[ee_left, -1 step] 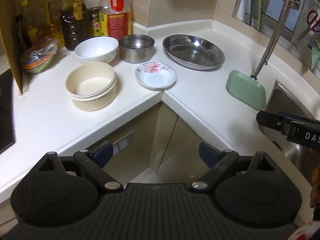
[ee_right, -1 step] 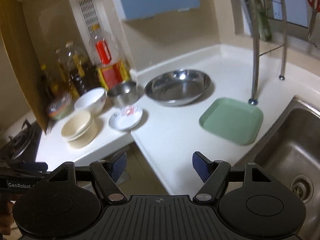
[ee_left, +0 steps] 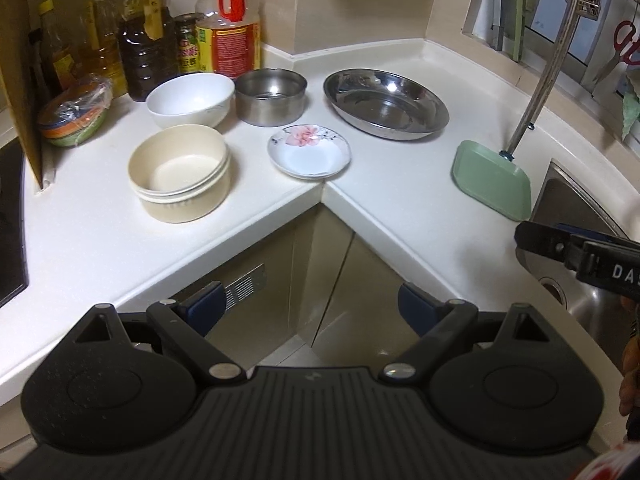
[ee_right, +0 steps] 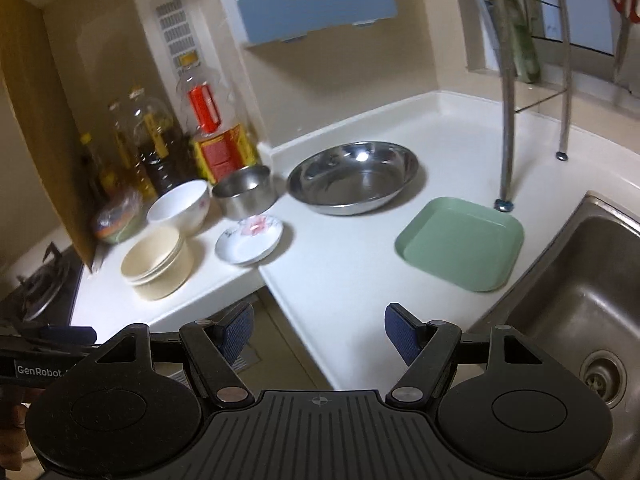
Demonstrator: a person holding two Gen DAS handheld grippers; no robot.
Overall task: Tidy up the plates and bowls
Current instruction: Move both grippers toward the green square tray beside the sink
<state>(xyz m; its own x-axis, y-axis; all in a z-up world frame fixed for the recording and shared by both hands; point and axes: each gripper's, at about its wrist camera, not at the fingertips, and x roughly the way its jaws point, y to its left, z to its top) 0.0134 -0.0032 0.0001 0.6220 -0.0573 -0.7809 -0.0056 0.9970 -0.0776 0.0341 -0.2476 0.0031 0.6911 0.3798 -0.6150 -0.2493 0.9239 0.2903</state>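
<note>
On the white corner counter stand stacked cream bowls [ee_left: 180, 174] [ee_right: 157, 262], a white bowl [ee_left: 190, 99] [ee_right: 180, 206], a small steel bowl [ee_left: 271, 96] [ee_right: 245, 192], a floral saucer [ee_left: 309, 151] [ee_right: 249, 240], a wide steel dish [ee_left: 385, 103] [ee_right: 352, 177] and a green square plate [ee_left: 491, 178] [ee_right: 460, 242]. My left gripper [ee_left: 310, 310] is open and empty, held in front of the counter's inner corner. My right gripper [ee_right: 320, 332] is open and empty, off the counter edge, short of the green plate.
Oil and sauce bottles [ee_left: 144, 44] and a wrapped bowl [ee_left: 74, 116] line the back left. A steel sink [ee_right: 580, 300] lies at right, with rack legs [ee_right: 507, 128] beside the green plate. A gas hob [ee_right: 36, 288] is at far left.
</note>
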